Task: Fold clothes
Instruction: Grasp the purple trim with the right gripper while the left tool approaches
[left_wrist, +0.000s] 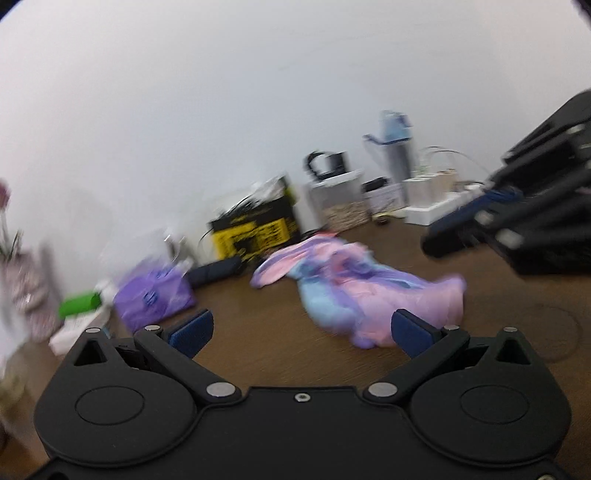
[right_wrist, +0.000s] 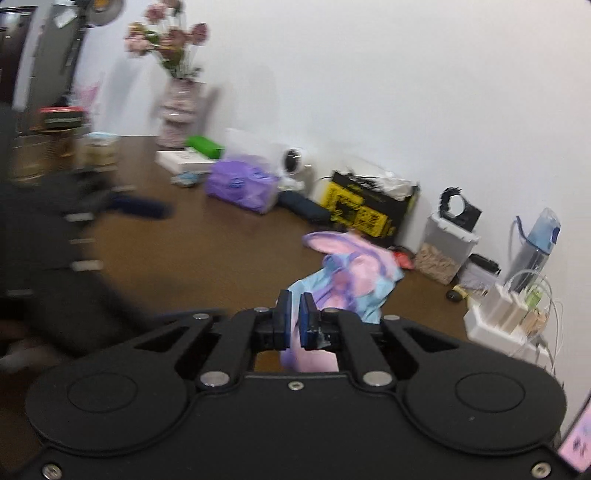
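Left wrist view
Left gripper (left_wrist: 301, 328): jaws spread wide, blue pads far apart, nothing between them; it hovers over the brown table (left_wrist: 258, 354).
Garment (left_wrist: 364, 291): pink, blue and purple cloth lying crumpled on the table ahead of the spread fingers, its near edge just beside the right-hand pad (left_wrist: 410, 332); blurred, so its folds cannot be read.
Right gripper (left_wrist: 517, 225): black body with a blue finger, seen at the right edge of the view, above the table and off to the side of the cloth; whether it grips anything cannot be told from here.
Back row: purple packet (left_wrist: 155, 297), yellow-and-black box (left_wrist: 255, 232), white lidded bin (left_wrist: 341, 199) and blue bottle (left_wrist: 397, 147), all against the white wall (left_wrist: 221, 110).

Right wrist view
Right gripper (right_wrist: 294, 319): jaws drawn nearly together, clamped on a pink fold of the garment (right_wrist: 347, 277), which passes between the blue pads and bunches just beyond them.
Garment: the rest trails forward from the pads toward the yellow-and-black box (right_wrist: 364, 206).
Left gripper (right_wrist: 122, 206): blurred dark shape with a blue finger at the left, well apart from the cloth.
Table (right_wrist: 203, 266): brown wood, carrying a vase of pink flowers (right_wrist: 177, 107), the purple packet (right_wrist: 243, 182), the white bin (right_wrist: 448, 243), the bottle (right_wrist: 537, 243) and a white power strip with plugs (right_wrist: 502, 317).
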